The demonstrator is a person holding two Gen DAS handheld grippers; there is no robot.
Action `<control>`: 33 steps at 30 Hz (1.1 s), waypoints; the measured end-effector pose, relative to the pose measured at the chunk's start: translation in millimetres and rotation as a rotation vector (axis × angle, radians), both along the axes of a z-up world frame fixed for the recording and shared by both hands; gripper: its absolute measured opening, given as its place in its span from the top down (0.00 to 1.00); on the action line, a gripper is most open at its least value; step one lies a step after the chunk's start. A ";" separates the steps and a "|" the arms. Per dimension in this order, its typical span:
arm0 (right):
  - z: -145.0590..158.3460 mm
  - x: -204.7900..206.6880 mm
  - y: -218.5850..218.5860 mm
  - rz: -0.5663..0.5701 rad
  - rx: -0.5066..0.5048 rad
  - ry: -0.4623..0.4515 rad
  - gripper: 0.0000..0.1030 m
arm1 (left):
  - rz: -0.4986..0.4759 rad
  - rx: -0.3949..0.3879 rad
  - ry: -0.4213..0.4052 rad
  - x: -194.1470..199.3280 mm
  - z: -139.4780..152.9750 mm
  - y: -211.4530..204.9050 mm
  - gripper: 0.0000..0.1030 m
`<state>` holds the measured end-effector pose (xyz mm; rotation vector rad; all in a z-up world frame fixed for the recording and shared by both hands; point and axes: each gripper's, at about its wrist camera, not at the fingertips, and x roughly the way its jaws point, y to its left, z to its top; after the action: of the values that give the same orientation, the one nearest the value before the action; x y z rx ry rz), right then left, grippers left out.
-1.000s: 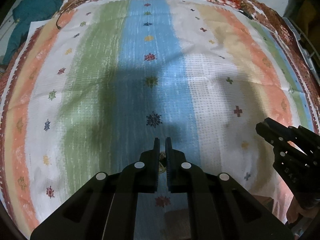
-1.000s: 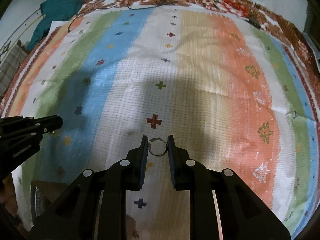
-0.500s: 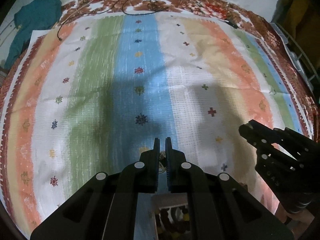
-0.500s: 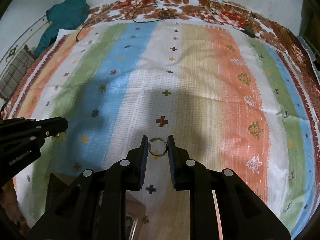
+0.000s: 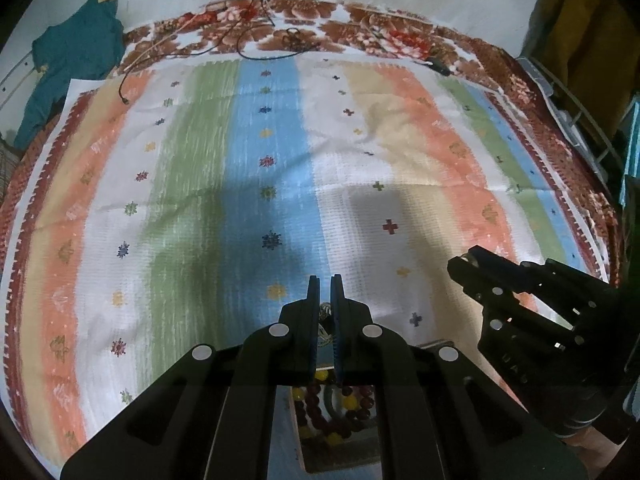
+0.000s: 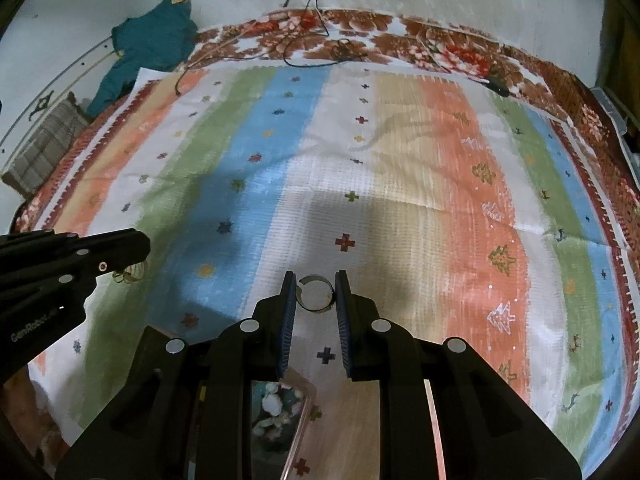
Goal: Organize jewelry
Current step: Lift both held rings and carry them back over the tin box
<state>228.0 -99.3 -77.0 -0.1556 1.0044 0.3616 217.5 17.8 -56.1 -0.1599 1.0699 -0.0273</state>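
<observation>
The only writing that can be read is pale lettering on the side of the left gripper [image 6: 132,258] as the right wrist view shows it; it looks like "GenRobot", with its end too faint to make out. Moulded characters on the body of the right gripper [image 5: 466,266] in the left wrist view are too dark to read.

The left gripper [image 5: 325,300] has its fingers almost shut on a small gold-toned ornament [image 5: 325,312]; most of that piece is hidden between the blue ribbed pads, and in the right wrist view it hangs as thin wiry loops [image 6: 130,274] under the fingertips. Whether it is an earring or a bit of chain cannot be told.

The right gripper [image 6: 316,294] holds a silver ring [image 6: 315,294], an open band with a gap in its upper left, clamped across its width between the blue ribbed pads and lifted above the cloth.

Beneath the left gripper lies a shallow box [image 5: 320,468], cut off by the black fingers, holding round dark red and yellow beads [image 5: 314,406]. Under the right gripper a pinkish-rimmed tray [image 6: 300,432] holds pale, blurred pieces that cannot be identified.

Everything rests over a woven striped cloth [image 5: 192,200] with small stitched crosses and flowers, laid on a floral bedsheet [image 5: 360,36]. A teal garment [image 5: 72,68] and thin black cables [image 5: 256,40] lie at the far edge
</observation>
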 end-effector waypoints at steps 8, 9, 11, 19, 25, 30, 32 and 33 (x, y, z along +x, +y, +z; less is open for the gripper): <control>10.2 -18.1 -2.4 0.015 0.015 -0.017 0.80 | -0.013 -0.006 -0.046 -17.9 17.5 -6.7 0.95; 10.3 -19.3 -2.6 0.016 0.014 -0.017 0.80 | -0.013 -0.004 -0.051 -20.3 19.2 -7.2 0.95; 10.7 -22.7 -3.2 0.017 0.013 -0.017 0.80 | -0.013 -0.008 -0.058 -24.1 21.8 -7.1 0.95; 19.1 -39.7 -5.0 0.032 0.035 -0.034 0.80 | -0.013 -0.011 -0.069 -37.3 26.1 -5.9 0.95; 24.6 -53.5 -5.3 0.050 0.050 -0.039 0.80 | -0.020 -0.016 -0.088 -52.6 30.6 -10.4 0.95; 27.2 -67.0 -4.8 0.072 0.068 -0.034 0.80 | -0.027 -0.016 -0.101 -65.6 34.7 -17.4 0.95; 28.5 -71.5 -3.5 0.080 0.075 -0.039 0.80 | -0.025 -0.021 -0.104 -68.3 36.1 -18.2 0.95; 29.4 -73.5 -2.7 0.086 0.077 -0.043 0.80 | -0.023 -0.021 -0.103 -69.5 36.2 -18.8 0.95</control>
<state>154.5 -102.1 -47.6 -0.1364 0.9422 0.4727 148.0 -1.1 -19.9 -0.1635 0.9689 -0.0668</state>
